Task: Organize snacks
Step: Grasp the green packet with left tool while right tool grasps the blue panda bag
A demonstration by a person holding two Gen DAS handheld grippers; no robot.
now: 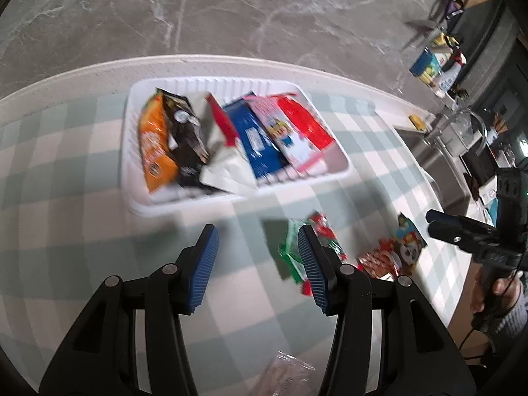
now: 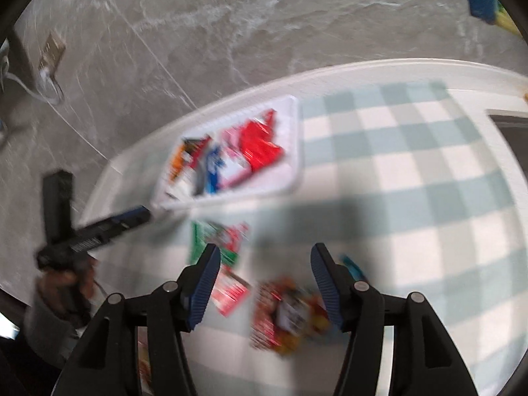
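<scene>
A white tray on the checked tablecloth holds several snack packs: orange, black, blue, pink and red. My left gripper is open and empty, in front of the tray. A green and red pack lies on the cloth partly behind its right finger. A red and blue cartoon pack lies further right. My right gripper is open and empty above a red and yellow pack; the green pack lies to its left. The tray is beyond.
A clear wrapper lies near the front edge. The table's rounded edge runs behind the tray, above a grey marble floor. A sink and faucet with bottles and clutter stand at the right. The right wrist view is blurred.
</scene>
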